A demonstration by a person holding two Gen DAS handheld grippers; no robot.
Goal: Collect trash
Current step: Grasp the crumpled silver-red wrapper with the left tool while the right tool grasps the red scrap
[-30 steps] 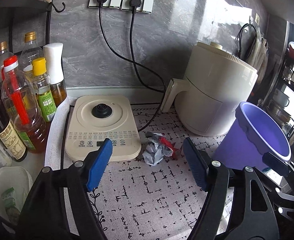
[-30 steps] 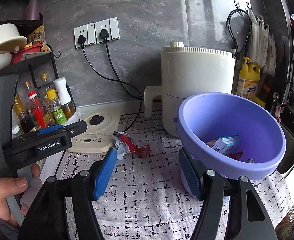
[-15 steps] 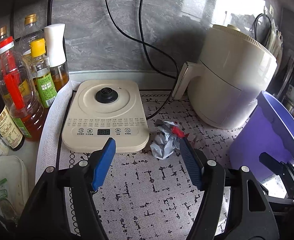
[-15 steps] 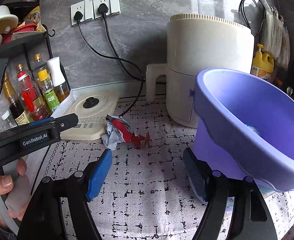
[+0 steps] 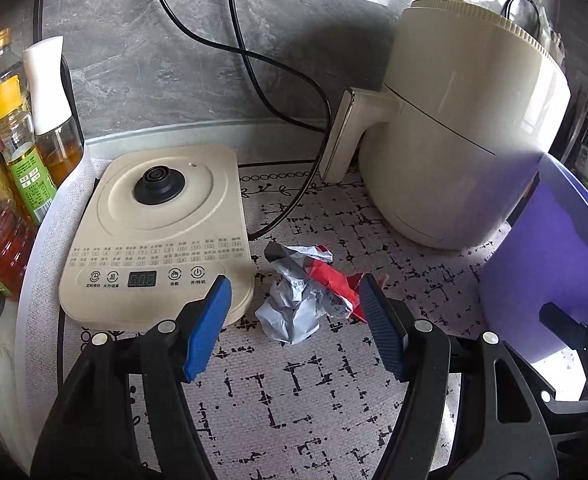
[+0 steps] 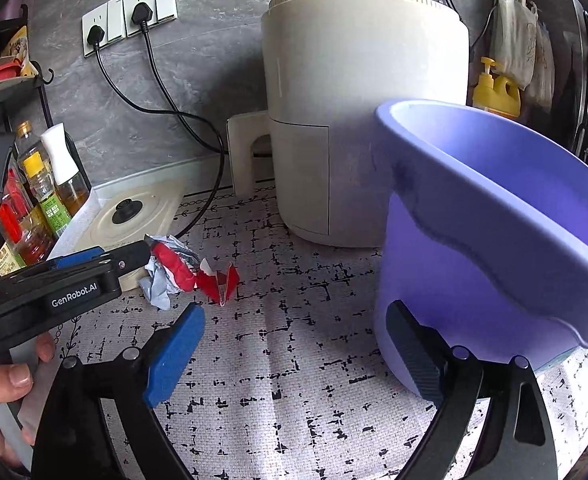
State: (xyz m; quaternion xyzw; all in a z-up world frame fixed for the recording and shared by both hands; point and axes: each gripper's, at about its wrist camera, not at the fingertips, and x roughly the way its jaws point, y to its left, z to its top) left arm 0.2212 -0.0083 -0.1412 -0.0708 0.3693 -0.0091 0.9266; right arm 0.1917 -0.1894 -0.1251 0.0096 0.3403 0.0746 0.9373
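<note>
Our left gripper [image 5: 294, 292] is spread around the crumpled wrapper [image 5: 306, 296], beside the kettle base [image 5: 158, 232]. Our right gripper [image 6: 294, 344] (opening, empty) nears the purple bucket [image 6: 474, 240]. We read "GenRobot.AI".

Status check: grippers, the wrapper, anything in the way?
Left gripper open, straddling crumpled wrapper, no grip. Right gripper opening, nothing between its jaws, beside purple bucket. Kettle base close to left finger; cord just behind.
</note>
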